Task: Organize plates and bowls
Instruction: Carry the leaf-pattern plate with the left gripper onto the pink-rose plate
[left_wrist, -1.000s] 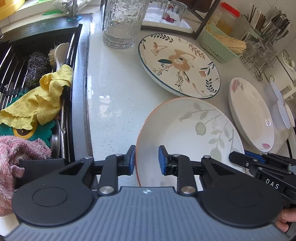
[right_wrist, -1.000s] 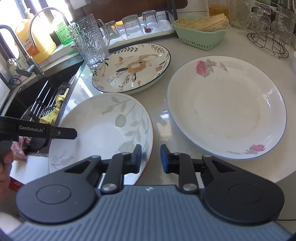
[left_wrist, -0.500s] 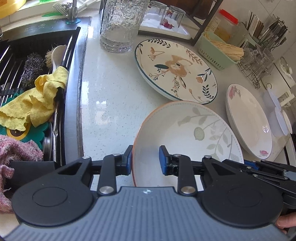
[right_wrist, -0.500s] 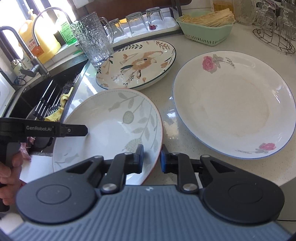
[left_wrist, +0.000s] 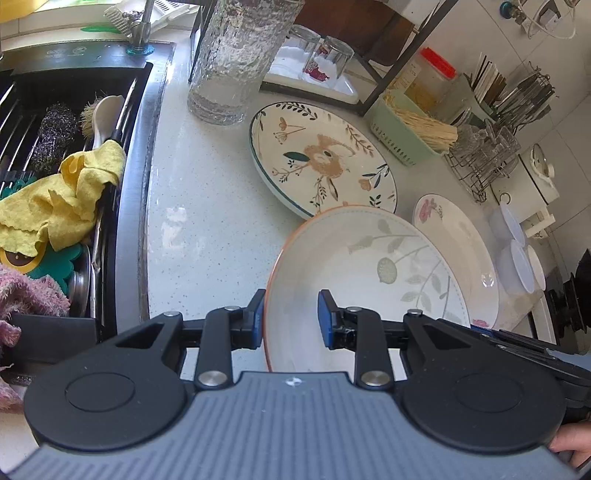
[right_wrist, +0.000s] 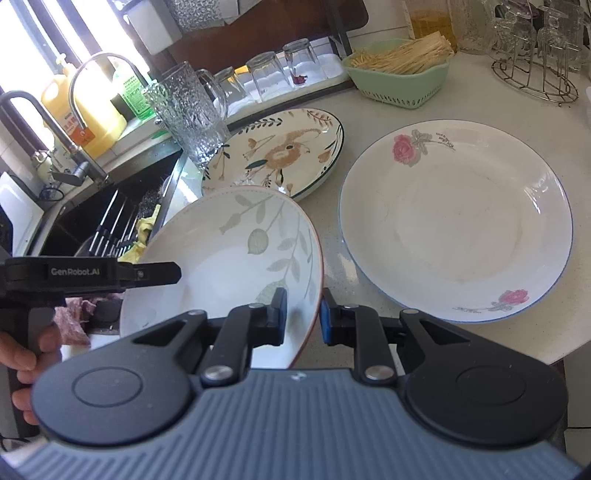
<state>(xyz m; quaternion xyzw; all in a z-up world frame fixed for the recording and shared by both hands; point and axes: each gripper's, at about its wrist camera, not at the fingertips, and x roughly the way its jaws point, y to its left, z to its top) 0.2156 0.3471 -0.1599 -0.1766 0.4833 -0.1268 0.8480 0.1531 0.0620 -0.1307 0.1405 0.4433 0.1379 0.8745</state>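
Lifted and tilted since the earlier frame, the leaf-patterned bowl (right_wrist: 236, 254) now hangs above the surface (left_wrist: 207, 206), its far rim overlapping the fox plate (right_wrist: 280, 151). Left gripper (left_wrist: 291, 319) and right gripper (right_wrist: 303, 314) each clamp opposite edges; the rose plate (right_wrist: 454, 221) lies just beside.

My two claws hold the leaf plate (right_wrist: 236, 254) over the counter (left_wrist: 207, 206), sink (left_wrist: 55, 110) at its left edge, rose plate (right_wrist: 454, 221) right.

The leaf-patterned bowl (left_wrist: 369, 266) hides part of the rose plate (left_wrist: 458, 251).
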